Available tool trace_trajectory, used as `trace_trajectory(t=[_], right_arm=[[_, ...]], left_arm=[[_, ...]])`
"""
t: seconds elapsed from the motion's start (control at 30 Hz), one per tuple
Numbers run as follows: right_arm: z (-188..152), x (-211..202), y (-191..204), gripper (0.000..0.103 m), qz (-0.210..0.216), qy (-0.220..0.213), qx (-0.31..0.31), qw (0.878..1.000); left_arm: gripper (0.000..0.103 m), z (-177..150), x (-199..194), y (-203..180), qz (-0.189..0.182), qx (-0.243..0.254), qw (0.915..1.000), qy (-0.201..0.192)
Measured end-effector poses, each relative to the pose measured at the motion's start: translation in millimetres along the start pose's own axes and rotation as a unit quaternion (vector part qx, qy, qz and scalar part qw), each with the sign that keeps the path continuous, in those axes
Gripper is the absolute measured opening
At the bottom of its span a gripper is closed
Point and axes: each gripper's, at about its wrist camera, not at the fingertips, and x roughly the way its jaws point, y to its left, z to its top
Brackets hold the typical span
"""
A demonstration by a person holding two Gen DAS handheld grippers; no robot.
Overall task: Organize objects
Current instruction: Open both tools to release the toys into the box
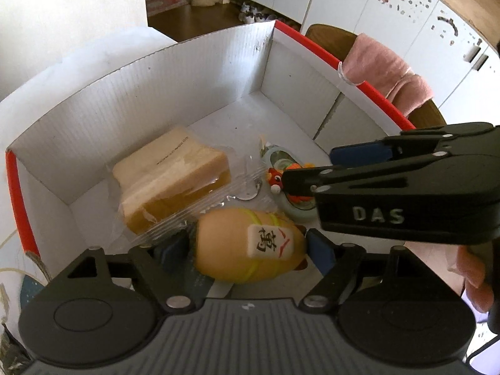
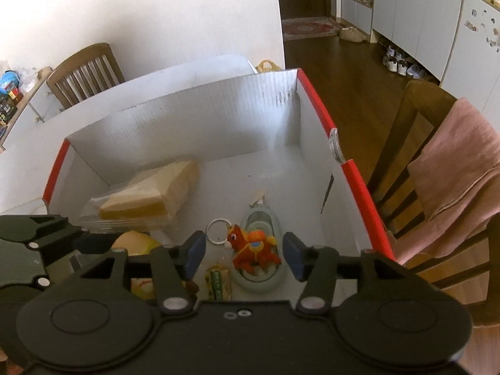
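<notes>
Left fingers [image 1: 175, 248] clamped on tan egg-shaped plush [image 1: 247, 247] with mahjong-tile patch; right gripper [image 2: 243, 250] spread, empty.

hidden: right gripper [image 1: 307, 173] covers part of the red horse keychain [image 1: 275, 177] and the pale green oval case [image 1: 297, 211] | right-wrist view: left gripper [image 2: 75, 243] hides most of the yellow plush toy [image 2: 134, 242] | too small: print on the green-yellow packet [image 2: 217, 282] unreadable | cut off: pink towel [image 2: 462, 181] at right edge
</notes>
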Motion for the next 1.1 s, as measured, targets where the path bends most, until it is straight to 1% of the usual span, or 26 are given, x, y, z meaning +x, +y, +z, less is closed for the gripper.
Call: trace_trajectory(t=[0.17, 0.33, 0.47, 0.5, 0.63, 0.7, 0.87, 1.1], right_arm=[[-3.0, -9.6, 0.0, 0.063, 0.001, -0.01, 0.003, 1.0], [-7.1, -20.3, 1.0, 0.064, 0.004, -0.018, 0.001, 1.0], [-10.5, -29.1, 1.2, 0.069, 0.006, -0.027, 0.0, 1.0], [-11.3, -31.9, 1.3, 0.07, 0.007, -0.029, 0.0, 1.0], [-16.6, -41.5, 3.0, 0.071, 0.014, -0.037, 0.001, 0.999], [-19.8, -47.2, 5.4, 0.072, 0.018, -0.04, -0.001, 0.999], [-26.0, -61.1, 14.4, 0.075, 0.024, -0.05, -0.004, 0.998], [-34.8, -80.6, 33.4, 0.078, 0.036, -0.068, -0.015, 0.997]], left_arm=[[0.082, -5.7, -6.1, 0.7, -0.001, -0.003, 0.9999, -0.012], [0.081, -13.8, -15.8, 1.6, -0.001, -0.004, 0.9995, -0.031], [0.082, -19.9, -26.9, 6.1, -0.009, -0.015, 0.9988, -0.045], [0.084, -21.4, -28.6, 5.6, -0.009, -0.014, 0.9987, -0.048], [0.085, -30.1, -39.2, 4.9, -0.004, -0.009, 0.9979, -0.064], [0.09, -34.2, -44.5, 5.8, 0.0, -0.014, 0.9972, -0.074], [0.09, -42.3, -60.4, 12.8, -0.021, -0.038, 0.995, -0.09], [0.091, -59.6, -88.9, 12.4, -0.021, -0.017, 0.9918, -0.125]])
